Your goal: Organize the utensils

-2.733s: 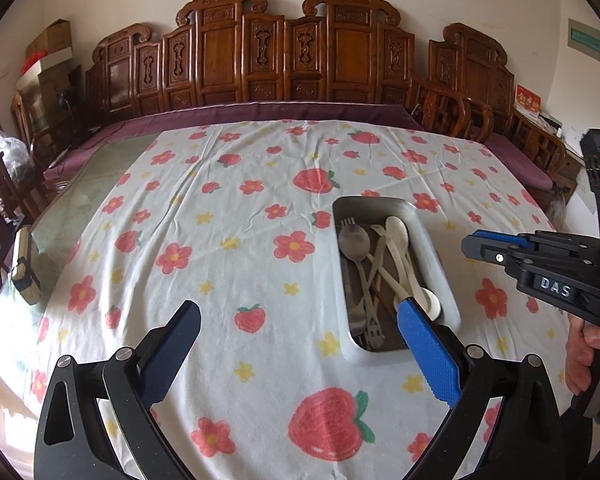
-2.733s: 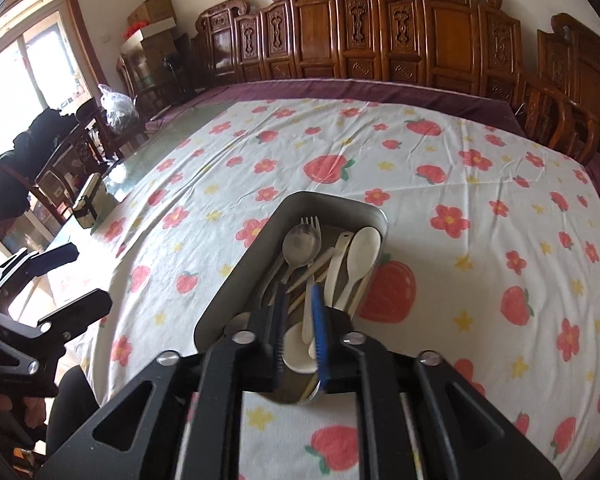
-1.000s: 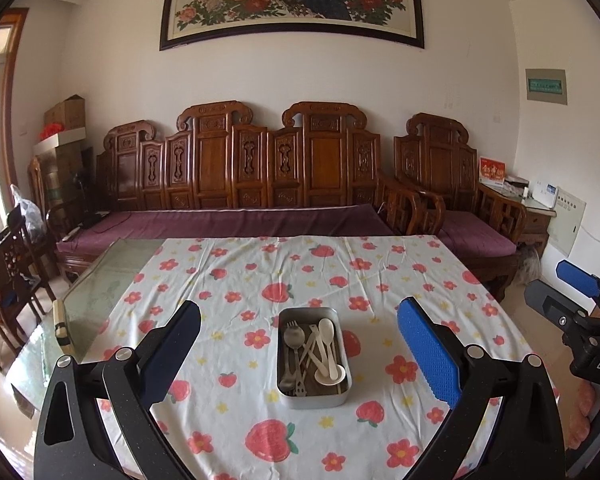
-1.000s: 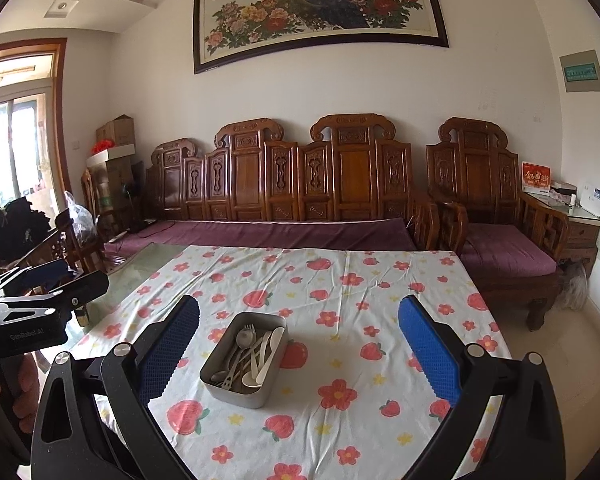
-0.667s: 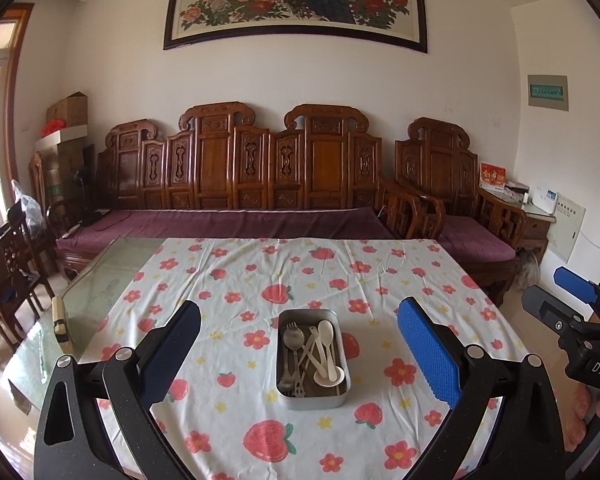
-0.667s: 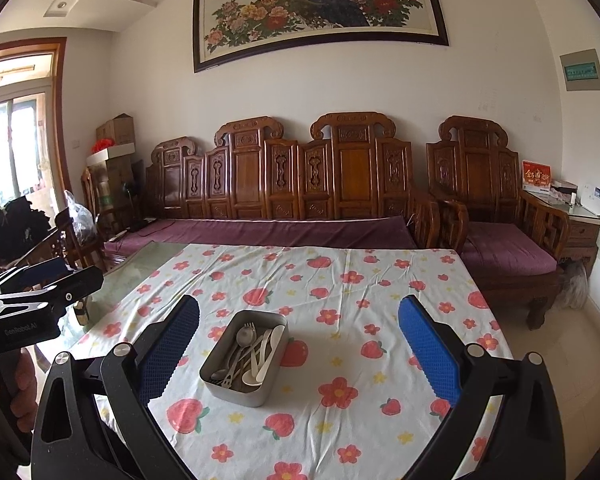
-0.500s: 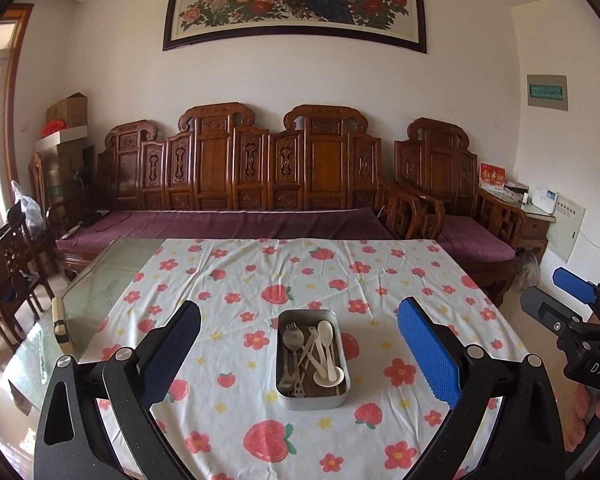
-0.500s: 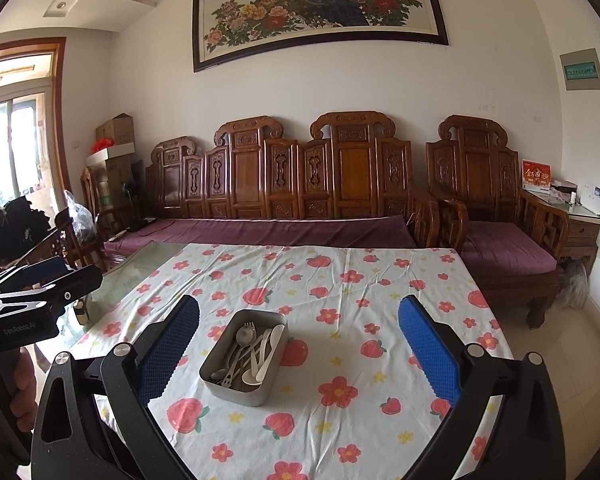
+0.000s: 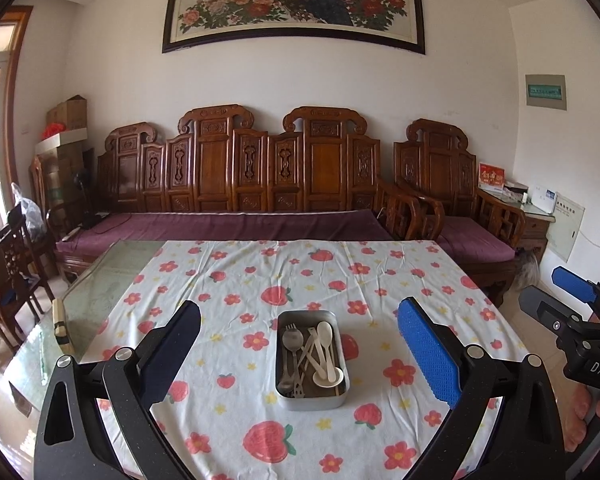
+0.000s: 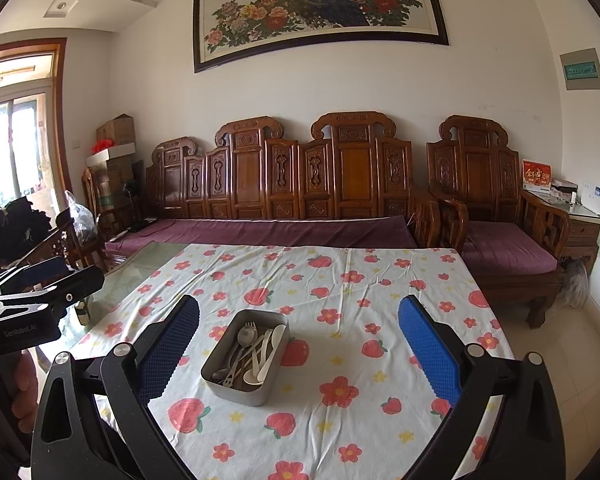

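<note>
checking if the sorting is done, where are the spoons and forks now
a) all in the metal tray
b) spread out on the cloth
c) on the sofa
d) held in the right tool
a: the spoons and forks lie together inside the metal tray on the floral cloth, and both tools are open and hold nothing.
</note>
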